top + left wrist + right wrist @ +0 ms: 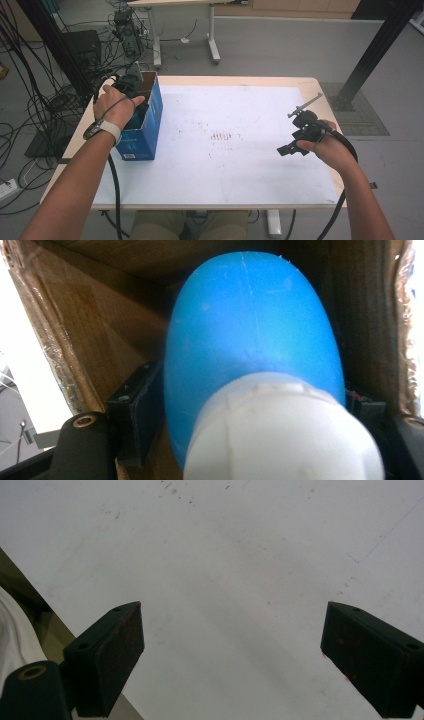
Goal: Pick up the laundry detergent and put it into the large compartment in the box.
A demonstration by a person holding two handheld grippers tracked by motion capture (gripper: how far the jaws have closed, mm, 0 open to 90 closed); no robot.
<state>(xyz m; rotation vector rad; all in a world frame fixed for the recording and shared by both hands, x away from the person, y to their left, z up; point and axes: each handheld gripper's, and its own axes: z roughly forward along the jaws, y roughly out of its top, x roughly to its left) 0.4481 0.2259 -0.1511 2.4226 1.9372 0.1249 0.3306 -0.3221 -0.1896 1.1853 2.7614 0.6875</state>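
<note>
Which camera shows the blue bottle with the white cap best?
The left gripper view: the blue bottle with its white cap sits close up between the left tool's black jaws, inside the cardboard box. In the high view the hand and the box's blue wall hide it. The right gripper view looks at the white table sheet.

Grey floor [280,45]; cable tangle [30,105] left; second table [200,30] behind
</note>
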